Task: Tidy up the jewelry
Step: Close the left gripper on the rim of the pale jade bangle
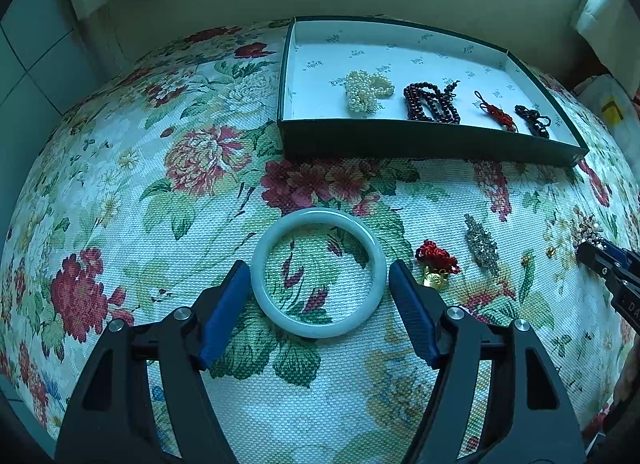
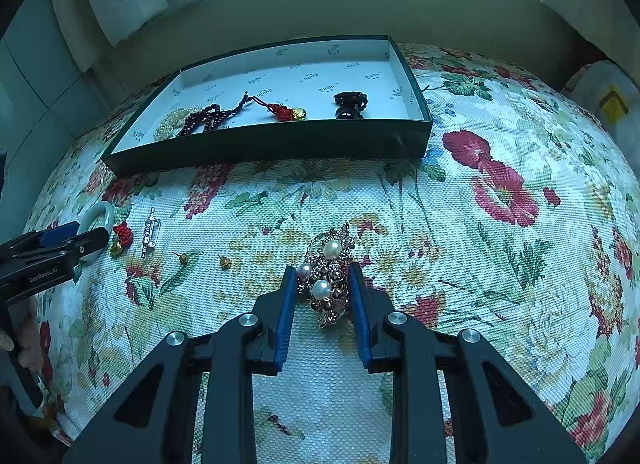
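A pale green jade bangle [image 1: 320,216] lies flat on the floral cloth. My left gripper [image 1: 317,266] straddles it, open, with a blue pad just outside the ring on either side and not pressing. In the right wrist view, a gold brooch with pearls [image 2: 332,250] lies on the cloth between the blue pads of my right gripper [image 2: 320,268], which is shut on its sides. The dark green box [image 1: 420,142] at the back holds a pearl bundle [image 1: 362,94], dark red beads [image 1: 430,102], a red knot charm [image 1: 496,114] and black beads [image 1: 534,120].
Between the two grippers, a red knot with a gold charm [image 1: 436,260], a silver rhinestone clip [image 1: 482,244] and two small gold studs [image 2: 183,258] lie loose on the cloth. A beige wall stands close behind the box. A person's hand [image 2: 28,340] shows at the left edge.
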`<state>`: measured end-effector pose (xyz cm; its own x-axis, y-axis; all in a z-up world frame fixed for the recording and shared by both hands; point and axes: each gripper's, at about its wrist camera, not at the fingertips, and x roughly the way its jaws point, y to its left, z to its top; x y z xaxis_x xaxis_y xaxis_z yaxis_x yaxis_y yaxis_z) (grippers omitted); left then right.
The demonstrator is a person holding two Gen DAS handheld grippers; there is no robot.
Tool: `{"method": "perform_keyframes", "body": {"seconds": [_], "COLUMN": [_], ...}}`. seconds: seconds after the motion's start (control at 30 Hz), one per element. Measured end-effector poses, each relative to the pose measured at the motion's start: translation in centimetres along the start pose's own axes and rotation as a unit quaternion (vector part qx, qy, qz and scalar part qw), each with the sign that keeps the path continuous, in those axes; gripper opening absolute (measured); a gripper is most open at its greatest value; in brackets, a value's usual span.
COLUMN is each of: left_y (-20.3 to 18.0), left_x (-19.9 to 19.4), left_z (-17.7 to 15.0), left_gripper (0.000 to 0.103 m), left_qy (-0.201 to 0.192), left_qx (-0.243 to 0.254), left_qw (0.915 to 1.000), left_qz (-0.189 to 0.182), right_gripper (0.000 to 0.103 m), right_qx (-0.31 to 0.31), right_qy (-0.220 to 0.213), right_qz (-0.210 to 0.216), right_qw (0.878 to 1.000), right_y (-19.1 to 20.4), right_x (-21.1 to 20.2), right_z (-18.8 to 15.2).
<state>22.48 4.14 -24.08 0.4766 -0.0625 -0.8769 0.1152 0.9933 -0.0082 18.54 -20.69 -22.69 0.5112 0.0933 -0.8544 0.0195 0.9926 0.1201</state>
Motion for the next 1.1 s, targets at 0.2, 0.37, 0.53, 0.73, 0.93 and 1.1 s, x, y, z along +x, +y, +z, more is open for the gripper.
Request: {"method": "perform_keyframes", "body": {"seconds": [0.2,0.37,0.53,0.73,0.93,1.1], "left_y": [0.1,0.1,0.1,-0.3,-0.7,-1.2], "left_x": [0.2,0.2,0.0,-1.4,-2.9,-4.3], "left_z": [0.0,-0.1,-0.3,-0.8,-0.2,0.6], "left_gripper": [0.072,0.071,0.070,0.070,0.070,0.070], "left_qy": [-0.007,-0.013,-0.013,-0.022,-0.034,-0.048], "left_qx": [0.009,0.015,0.015,0.015,0.016,0.017], "left_qw": [0.9999,0.9998,0.9998,0.9996,0.9991,0.9983], "left_qz": [-0.002,-0.005,-0.004,-0.009,-0.019,-0.030], "right_gripper": [0.027,0.027,0.027,0.027,0.027,0.027], "right_qx": [0.001,0.000,0.001,0.002,0.004,0.005], "right_qy": [0.000,0.001,0.000,-0.005,-0.013,-0.025], "right_qz": [0.000,0.000,0.003,0.006,0.008,0.011], "right_qw": [1.000,1.000,1.000,1.000,1.000,1.000], "right_y": [0.0,0.1,0.2,0.2,0.1,0.1], "right_x": [0.0,0.0,0.0,-0.4,-1.0,-2.1], "right_z": [0.0,0.1,0.1,0.0,0.2,0.7]}}
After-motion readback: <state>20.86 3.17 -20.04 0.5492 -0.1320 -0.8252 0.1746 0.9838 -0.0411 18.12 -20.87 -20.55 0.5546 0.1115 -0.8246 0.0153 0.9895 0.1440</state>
